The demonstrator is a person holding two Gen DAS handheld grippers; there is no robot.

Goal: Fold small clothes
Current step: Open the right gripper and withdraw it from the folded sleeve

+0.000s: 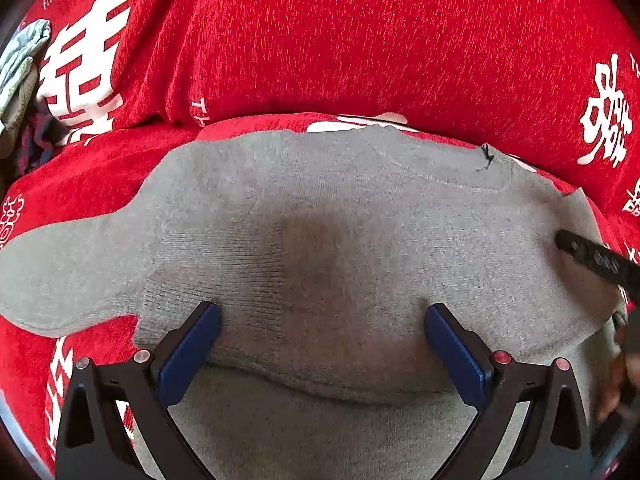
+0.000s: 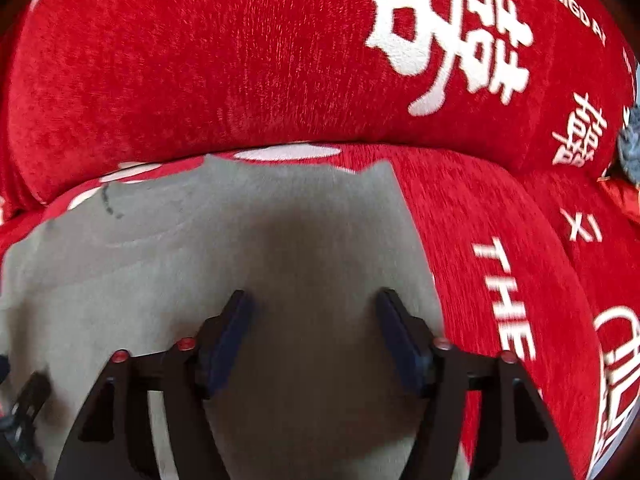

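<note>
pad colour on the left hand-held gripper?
Dark blue pads on black arms; clearest in the left wrist view.

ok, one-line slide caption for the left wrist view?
Left tool open over a gray knit garment spread on a red sofa cover, one sleeve extended left.

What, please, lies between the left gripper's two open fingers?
Only the grey garment lies between the left gripper fingers, seen in the left wrist view.

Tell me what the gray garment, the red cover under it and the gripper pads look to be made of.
Gray garment: seemingly a knit, cotton-like fabric, matte, with fine ribbed rows visible. Red cover: looks like plush chenille or velvet, with streaky nap, slight sheen and white characters. Pads on the left hand-held gripper: dark blue, smooth, probably rubber or soft plastic; uncertain.
</note>
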